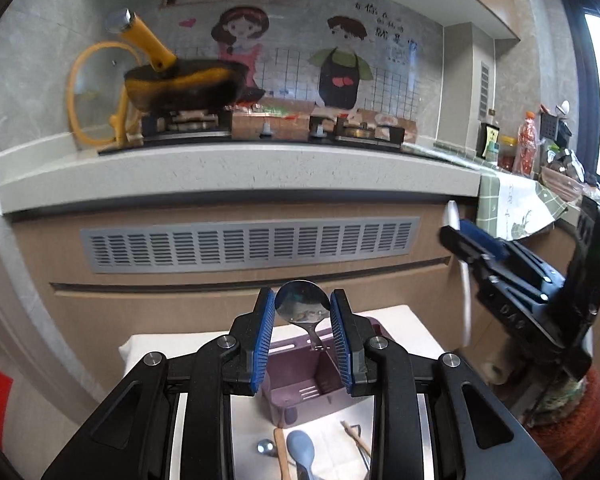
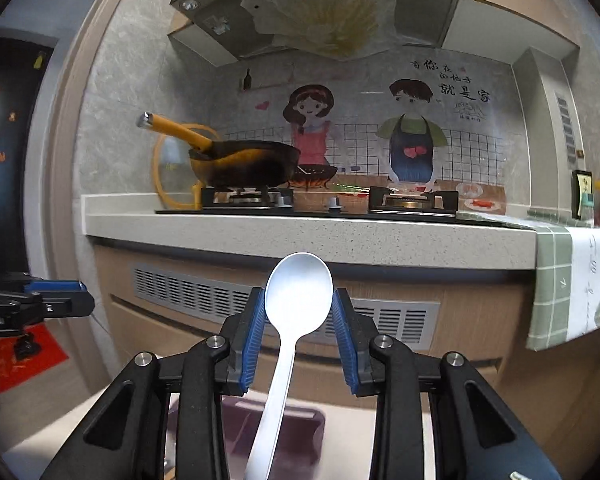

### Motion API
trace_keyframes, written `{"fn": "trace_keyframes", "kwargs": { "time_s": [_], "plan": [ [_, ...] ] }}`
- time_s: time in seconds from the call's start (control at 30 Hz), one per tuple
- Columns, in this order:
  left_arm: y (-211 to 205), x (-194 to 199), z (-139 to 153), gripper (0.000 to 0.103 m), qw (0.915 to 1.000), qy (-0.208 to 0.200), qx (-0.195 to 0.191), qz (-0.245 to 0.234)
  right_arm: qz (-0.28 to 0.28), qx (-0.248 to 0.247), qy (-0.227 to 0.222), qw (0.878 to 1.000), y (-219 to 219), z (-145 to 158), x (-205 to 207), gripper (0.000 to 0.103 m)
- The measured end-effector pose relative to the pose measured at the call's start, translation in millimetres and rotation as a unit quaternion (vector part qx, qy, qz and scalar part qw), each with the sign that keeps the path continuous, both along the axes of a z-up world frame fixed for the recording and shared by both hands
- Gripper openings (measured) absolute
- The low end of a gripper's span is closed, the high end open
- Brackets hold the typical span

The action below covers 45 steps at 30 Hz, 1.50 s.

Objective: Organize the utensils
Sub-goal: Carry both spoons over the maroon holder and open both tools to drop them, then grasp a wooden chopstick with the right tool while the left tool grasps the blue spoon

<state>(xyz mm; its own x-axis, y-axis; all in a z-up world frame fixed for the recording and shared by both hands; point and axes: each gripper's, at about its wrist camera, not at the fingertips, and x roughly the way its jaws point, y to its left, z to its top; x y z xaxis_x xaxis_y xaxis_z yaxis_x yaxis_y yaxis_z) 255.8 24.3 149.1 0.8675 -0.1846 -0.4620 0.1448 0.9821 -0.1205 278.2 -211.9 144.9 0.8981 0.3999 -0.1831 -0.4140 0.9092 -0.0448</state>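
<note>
My left gripper [image 1: 302, 304] is shut on the bowl of a metal spoon [image 1: 302, 303], handle hanging down over a purple utensil holder [image 1: 296, 376] on a white table [image 1: 404, 332]. My right gripper [image 2: 299, 308] is shut on the bowl of a white plastic spoon [image 2: 298, 300], handle pointing down above the same purple holder [image 2: 300, 420]. The right gripper also shows in the left wrist view [image 1: 460, 236], up and to the right, with the white spoon [image 1: 466, 280] in it. The left gripper shows at the left edge of the right wrist view [image 2: 72, 300].
On the table below the holder lie a blue spoon [image 1: 300, 446], a small metal spoon [image 1: 266, 447], a wooden-handled utensil [image 1: 282, 452] and chopsticks [image 1: 356, 436]. Beyond stands a kitchen counter [image 1: 236, 176] with a stove and a yellow-handled pan [image 1: 184, 84].
</note>
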Motion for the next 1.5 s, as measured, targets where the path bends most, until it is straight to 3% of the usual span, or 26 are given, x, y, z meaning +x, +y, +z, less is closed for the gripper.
{"fn": "trace_keyframes", "kwargs": {
  "time_s": [0.27,0.5,0.6,0.7,0.83,0.93,1.03,1.13,1.3,1.5],
  "plan": [
    [10.1,49.7,-50.4,0.029,0.9968,0.075,-0.027,-0.003,-0.002,0.026,0.045,0.999,21.3,-54.2,67.9,0.031],
    [13.6,69.9,-99.8,0.029,0.9904,0.125,-0.059,-0.004,-0.045,-0.010,0.052,0.998,37.3,-105.2,85.1,0.031],
    [12.2,74.3,-110.4,0.031,0.9878,0.130,-0.081,-0.028,-0.026,-0.028,0.092,0.995,38.1,-119.3,86.5,0.032],
    [14.6,62.0,-108.4,0.037,0.9909,0.103,-0.084,-0.021,-0.008,-0.008,0.131,0.991,27.0,-123.2,81.2,0.032],
    [26.7,26.5,-96.8,0.040,0.9949,0.039,-0.092,0.012,-0.016,-0.015,0.109,0.994,11.9,-110.9,48.0,0.032],
    [31.2,2.4,-98.2,0.041,0.9953,0.022,-0.087,0.036,-0.023,-0.031,0.100,0.994,0.8,-102.4,16.7,0.032],
    [31.3,-19.7,-115.0,0.041,0.9948,0.039,-0.078,0.052,-0.011,-0.040,0.132,0.990,-10.1,-108.3,-10.0,0.032],
    [30.5,-39.4,-145.3,0.041,0.9916,0.085,-0.081,0.055,-0.003,-0.051,0.175,0.983,-19.9,-125.0,-30.6,0.032],
    [23.5,-71.0,-189.9,0.041,0.9842,0.151,-0.072,0.058,-0.010,-0.098,0.249,0.963,-19.6,-166.6,-55.1,0.032],
    [16.7,-103.5,-200.7,0.041,0.9854,0.150,-0.034,0.074,0.036,-0.120,0.306,0.944,-18.2,-205.9,-78.1,0.032]
  ]
}}
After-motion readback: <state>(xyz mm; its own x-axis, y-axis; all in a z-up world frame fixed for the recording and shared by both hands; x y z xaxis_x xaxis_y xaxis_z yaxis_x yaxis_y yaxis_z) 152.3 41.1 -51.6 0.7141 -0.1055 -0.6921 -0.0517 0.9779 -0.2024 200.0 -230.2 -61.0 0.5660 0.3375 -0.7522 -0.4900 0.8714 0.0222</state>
